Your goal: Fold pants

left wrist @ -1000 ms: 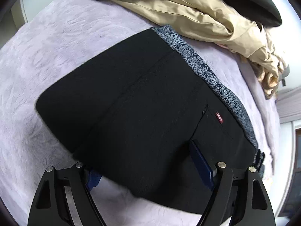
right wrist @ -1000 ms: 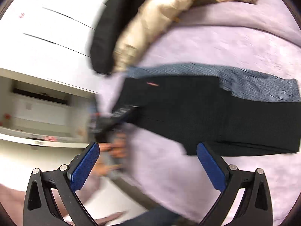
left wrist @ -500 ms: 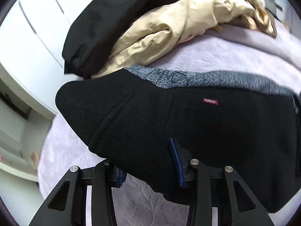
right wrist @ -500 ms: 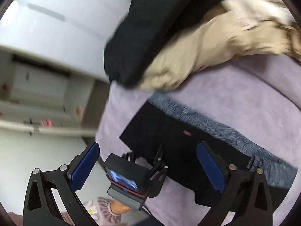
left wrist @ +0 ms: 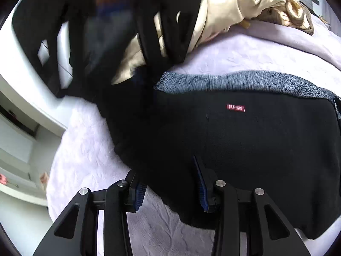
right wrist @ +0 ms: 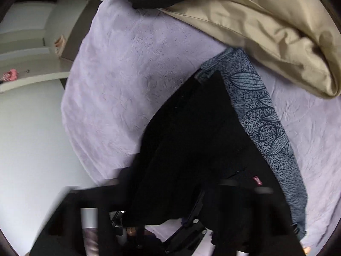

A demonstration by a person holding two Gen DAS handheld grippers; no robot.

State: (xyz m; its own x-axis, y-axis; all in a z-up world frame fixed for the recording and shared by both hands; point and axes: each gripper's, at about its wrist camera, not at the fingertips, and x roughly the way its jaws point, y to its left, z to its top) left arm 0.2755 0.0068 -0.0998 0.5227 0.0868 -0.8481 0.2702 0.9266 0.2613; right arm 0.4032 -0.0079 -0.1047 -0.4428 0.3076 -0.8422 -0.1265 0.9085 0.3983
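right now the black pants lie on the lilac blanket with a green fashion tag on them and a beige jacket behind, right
Not quite: the tag is red, not green, as the left wrist view shows. The rest holds: the black pants lie on the lilac blanket, with the beige jacket behind.

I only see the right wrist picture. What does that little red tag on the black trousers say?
Observer: The left wrist view shows it clearly: the red tag on the black trousers says FASHION.
Visitor: Is anything gripping them? My picture is blurry at the bottom.
Observer: Yes, the left tongs. Their blue pads are clamped on the trousers' near edge.
Visitor: Where does the beige jacket end?
Observer: The beige jacket ends in a crumpled tan bunch lying on the lilac blanket.
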